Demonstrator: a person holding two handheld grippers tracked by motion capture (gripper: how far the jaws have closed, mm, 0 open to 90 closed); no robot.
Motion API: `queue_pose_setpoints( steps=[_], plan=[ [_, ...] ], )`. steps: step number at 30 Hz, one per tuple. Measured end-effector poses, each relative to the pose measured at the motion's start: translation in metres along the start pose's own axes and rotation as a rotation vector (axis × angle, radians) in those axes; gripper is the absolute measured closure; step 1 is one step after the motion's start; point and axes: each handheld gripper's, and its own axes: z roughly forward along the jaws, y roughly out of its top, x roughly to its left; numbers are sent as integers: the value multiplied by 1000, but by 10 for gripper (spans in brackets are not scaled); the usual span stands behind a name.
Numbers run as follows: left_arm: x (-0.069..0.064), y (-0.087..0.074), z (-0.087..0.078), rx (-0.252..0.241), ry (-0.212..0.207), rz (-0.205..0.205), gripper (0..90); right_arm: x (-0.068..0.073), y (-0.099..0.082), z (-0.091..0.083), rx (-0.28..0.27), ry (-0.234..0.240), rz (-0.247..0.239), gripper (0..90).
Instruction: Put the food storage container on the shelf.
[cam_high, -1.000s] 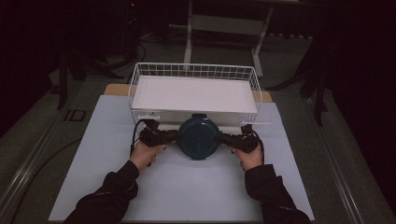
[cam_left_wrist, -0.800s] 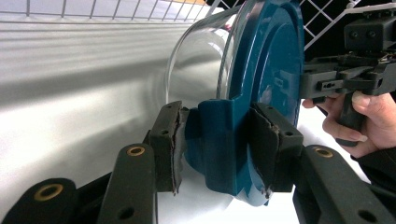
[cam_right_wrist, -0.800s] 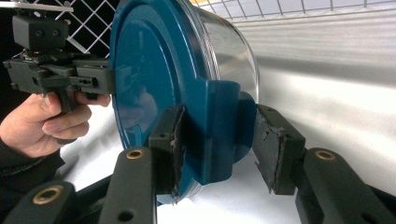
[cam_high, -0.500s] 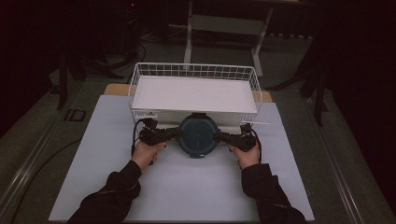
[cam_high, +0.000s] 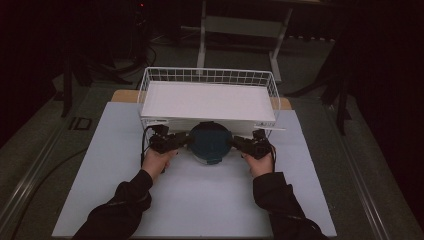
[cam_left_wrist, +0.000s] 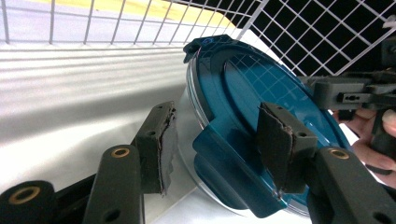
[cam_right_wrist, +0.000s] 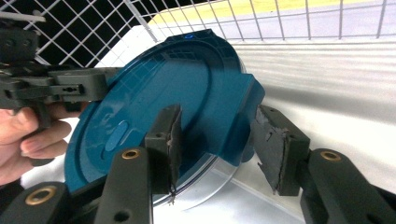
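In the high view, a round container with a teal lid (cam_high: 210, 142) sits on the white table (cam_high: 190, 200) just in front of the wire basket (cam_high: 207, 77), touching or nearly touching its near wall. The left gripper (cam_high: 181, 141) and the right gripper (cam_high: 236, 143) come at it from opposite sides, each over one of the lid's latch tabs, which looks like a symmetrical two-handed hold on the flaps, either to work the latches or to lift the container toward the basket.

In the left gripper view, the left gripper (cam_left_wrist: 212, 144) has its jaws straddling a teal latch flap. One pad (cam_left_wrist: 275, 144) lies over the top of the lid; the other stands clear of the flap with a plain gap, so the jaws read as parted and not pinching. They have just been opening, with the flap between them.

In the right gripper view, the right gripper (cam_right_wrist: 219, 144) brackets the opposite flap the same way: the jaws are apart, and whether a pad actually presses cannot be told for sure.

The lid is glossy dark teal with a raised inner ring and a small oval recess, set on a clear body whose rim shows beneath it
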Motion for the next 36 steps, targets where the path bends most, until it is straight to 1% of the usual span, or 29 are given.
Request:
queue_pose_setpoints(
  steps=[1,2,3,4,5,6,7,8,9,10,11,12,14,15,17,19,20,22,23,25,26,27,28,29,31,33,34,35,36],
  plan=[
    [-1,0,0,3,2,7,475,1,0,0,0,-3,0,520],
    [-1,0,0,4,3,5,435,3,0,0,6,-23,-4,492],
    [-2,0,-1,-2,-5,7,435,3,0,0,6,-23,-4,492],
    [-2,0,-2,-5,-16,12,405,4,1,-1,10,-27,-11,473],
    [-4,-1,-4,-2,-34,18,382,5,1,-1,5,-33,-36,458],
    [-5,-3,-6,6,-59,42,351,6,1,-3,8,-43,-47,453],
    [-8,-4,-7,10,-47,46,300,8,1,-5,11,-47,-42,450],
    [-10,-5,-8,7,-49,46,284,9,1,-7,11,-46,-35,442],
    [-12,-6,-10,11,-78,45,256,10,1,-8,10,-45,-36,431],
    [-13,-7,-11,15,-73,82,217,10,1,-9,-10,-49,-81,426],
    [-15,-8,-11,22,-62,103,174,13,1,-11,1,-52,-70,419],
    [-17,-9,-13,36,-61,109,142,14,1,-12,-4,-51,-88,418],
    [-21,-12,-16,47,-81,117,111,17,0,-16,-1,-45,-103,415],
    [-22,-13,-18,50,-82,139,80,19,0,-17,4,-54,-112,417],
    [-27,-16,-22,63,-86,161,8,22,-1,-21,7,-50,-118,419],
    [-30,-19,-27,60,-92,176,8,24,-3,-24,6,-49,-125,435],
    [-32,-20,-28,71,-93,190,8,26,-4,-26,9,-39,-118,438],
    [-35,-24,-31,76,-99,209,8,30,-5,-29,15,-37,-134,466],
    [-37,-26,-33,87,-105,219,8,33,-6,-30,21,-32,-141,489],
    [-40,-30,-37,81,-117,224,8,39,-10,-33,24,-19,-150,534],
    [-42,-31,-39,88,-115,233,8,42,-11,-35,27,-12,-156,563],
    [-44,-32,-41,85,-111,241,8,45,-13,-35,29,-15,-162,587],
    [-45,-34,-44,79,-118,248,8,47,-15,-36,27,-15,-162,604],
    [-47,-34,-46,85,-120,253,7,50,-17,-36,35,-5,-165,638],
    [-50,-37,-50,75,-121,257,8,55,-22,-36,40,-8,-180,705],
    [-53,-39,-54,71,-119,266,8,59,-26,-37,53,7,-184,791],
    [-54,-40,-55,73,-124,263,8,61,-29,-37,60,9,-186,837],
    [-54,-41,-56,77,-126,260,8,61,-31,-36,69,19,-180,879],
    [-55,-43,-58,74,-125,261,8,62,-34,-35,80,30,-174,898]
  ],
)
